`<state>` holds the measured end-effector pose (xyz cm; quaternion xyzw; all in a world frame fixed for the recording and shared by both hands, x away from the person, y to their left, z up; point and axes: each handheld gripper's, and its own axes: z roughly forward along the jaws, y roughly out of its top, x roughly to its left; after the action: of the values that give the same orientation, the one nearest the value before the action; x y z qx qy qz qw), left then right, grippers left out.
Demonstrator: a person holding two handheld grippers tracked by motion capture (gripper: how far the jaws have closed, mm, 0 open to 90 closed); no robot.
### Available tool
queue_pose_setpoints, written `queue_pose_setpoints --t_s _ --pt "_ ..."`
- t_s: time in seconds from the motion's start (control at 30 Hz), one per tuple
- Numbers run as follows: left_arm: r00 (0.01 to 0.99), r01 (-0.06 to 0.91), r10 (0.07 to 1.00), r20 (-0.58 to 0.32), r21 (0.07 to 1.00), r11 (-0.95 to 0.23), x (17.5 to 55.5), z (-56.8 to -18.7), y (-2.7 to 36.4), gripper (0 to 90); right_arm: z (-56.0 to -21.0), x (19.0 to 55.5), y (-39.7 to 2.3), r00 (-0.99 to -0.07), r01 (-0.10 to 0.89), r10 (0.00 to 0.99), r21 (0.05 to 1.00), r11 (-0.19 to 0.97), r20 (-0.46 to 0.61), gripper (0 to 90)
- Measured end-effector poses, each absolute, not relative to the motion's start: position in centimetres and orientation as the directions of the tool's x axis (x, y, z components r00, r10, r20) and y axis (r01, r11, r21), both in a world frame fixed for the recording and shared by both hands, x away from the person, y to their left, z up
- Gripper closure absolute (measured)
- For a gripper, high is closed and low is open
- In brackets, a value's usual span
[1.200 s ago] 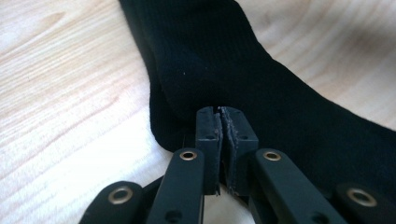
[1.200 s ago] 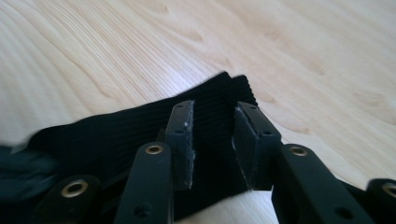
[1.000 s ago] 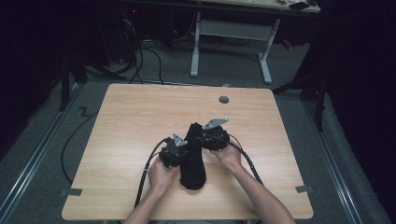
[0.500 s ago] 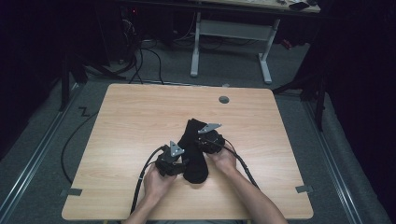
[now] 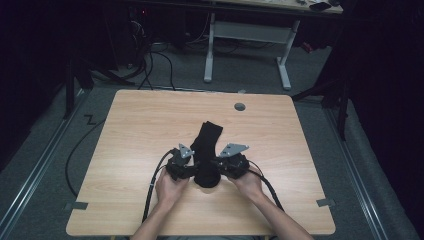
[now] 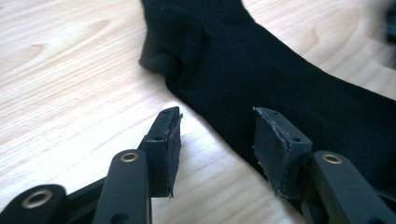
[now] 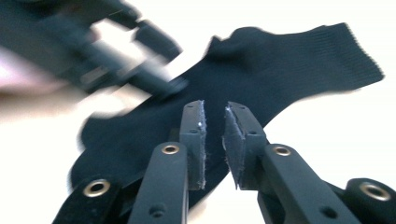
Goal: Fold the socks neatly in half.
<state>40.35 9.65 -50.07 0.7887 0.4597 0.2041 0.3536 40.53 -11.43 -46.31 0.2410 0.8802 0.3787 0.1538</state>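
Black sock (image 5: 206, 150) btwn grippers — on table (image 5: 135, 130)

no readable text, labels, brands, numbers or signs anywhere in frames.

It looked like a lab or recording room: a pale wooden surface (image 5: 150, 130) stood on grey carpet (image 5: 45, 170), cables (image 5: 150, 55) trailed behind it, and dark curtains, probably, hung around.

Matt knitted cloth sock (image 5: 206, 152), pale wood-grain table (image 5: 140, 125)
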Motion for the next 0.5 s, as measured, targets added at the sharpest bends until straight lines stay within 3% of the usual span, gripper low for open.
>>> queue_pose_setpoints --t_s 0.17,0.3,0.5 --pt "0.475 0.586 0.880 -0.008 0.749 -0.309 40.5 -50.1 9.9 50.2 -47.1 38.6 -11.3 -0.863 0.316 0.504 0.734 0.601 -0.042 79.7" --pt "0.469 0.591 0.883 -0.008 0.746 -0.307 40.0 -49.7 10.1 48.1 -48.2 38.6 -10.4 -0.866 0.330 0.499 0.722 0.608 -0.024 74.1" --pt "0.515 0.552 0.857 -0.009 0.768 -0.323 36.9 -48.4 10.3 44.9 -49.2 38.9 -9.8 -0.869 0.341 0.494 0.694 0.635 -0.025 76.0"
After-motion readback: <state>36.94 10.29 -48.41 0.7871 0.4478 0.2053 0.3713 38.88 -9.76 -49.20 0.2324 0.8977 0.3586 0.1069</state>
